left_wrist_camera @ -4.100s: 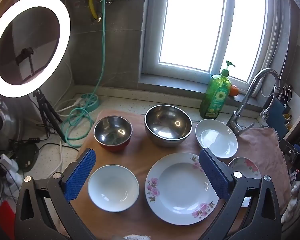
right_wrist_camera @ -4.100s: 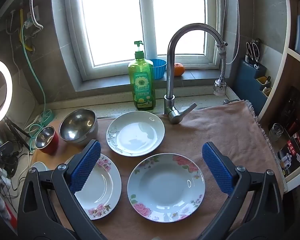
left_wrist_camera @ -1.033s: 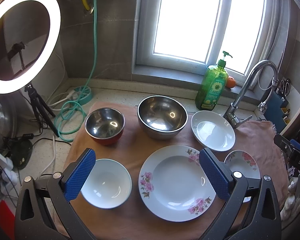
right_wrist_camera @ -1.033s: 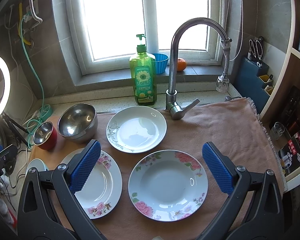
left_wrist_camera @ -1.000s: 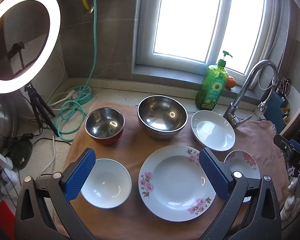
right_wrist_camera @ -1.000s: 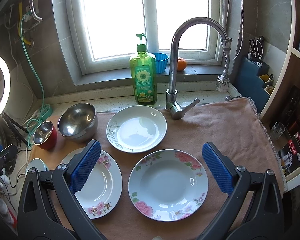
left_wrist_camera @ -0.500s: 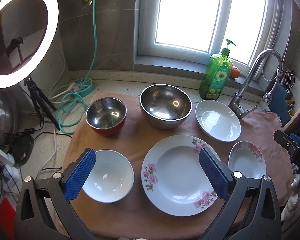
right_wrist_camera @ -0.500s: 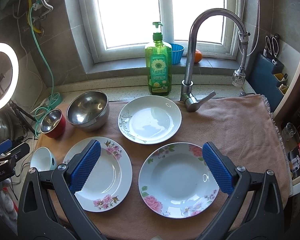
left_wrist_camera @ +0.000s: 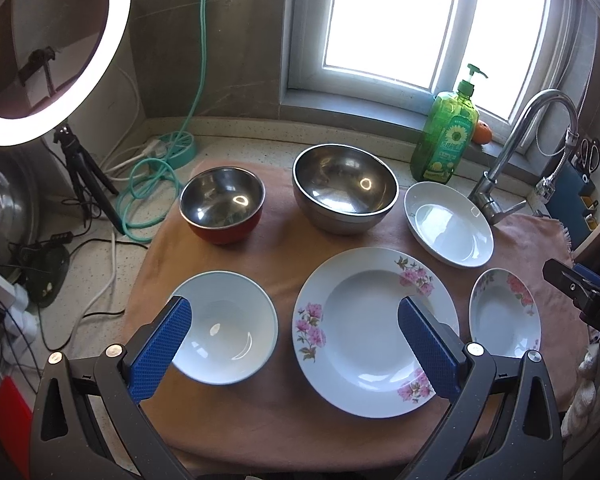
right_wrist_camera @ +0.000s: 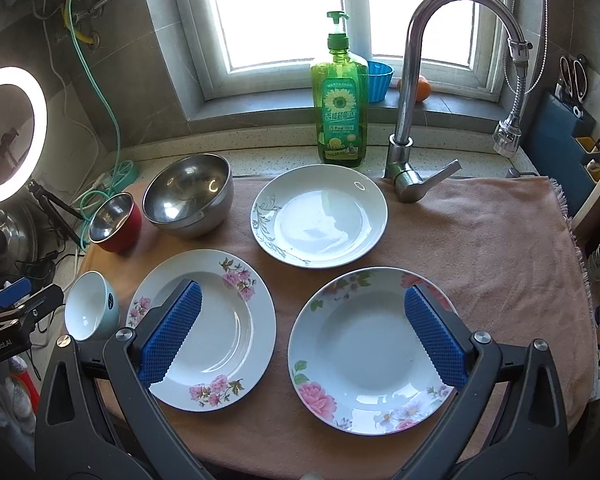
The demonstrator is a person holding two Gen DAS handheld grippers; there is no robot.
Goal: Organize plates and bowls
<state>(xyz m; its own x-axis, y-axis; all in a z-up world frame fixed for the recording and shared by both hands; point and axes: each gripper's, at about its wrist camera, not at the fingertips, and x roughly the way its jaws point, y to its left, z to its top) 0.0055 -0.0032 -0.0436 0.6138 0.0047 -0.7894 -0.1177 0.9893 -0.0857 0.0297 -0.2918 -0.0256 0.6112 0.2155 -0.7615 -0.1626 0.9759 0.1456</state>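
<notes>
both views are pulling back and rising versus a moment ago, showing more of the tabletop; nothing is moved yet, so sorting is not begun. left tool (left_wrist_camera: 294, 340) is hanging released, empty, over the pale blue ceramic bowl (left_wrist_camera: 224, 332) and the pink-flower white plate (left_wrist_camera: 376, 330). right tool (right_wrist_camera: 300, 332) is also gaping empty over the rose-rimmed white plate (right_wrist_camera: 370, 350). counting: three plates, adding the grey-vine white plate (right_wrist_camera: 319, 216); three bowls, adding the large steel bowl (left_wrist_camera: 345, 192) and the red-sided steel bowl (left_wrist_camera: 222, 208). all are lying apart on the pink towel (right_wrist_camera: 480, 240).
</notes>
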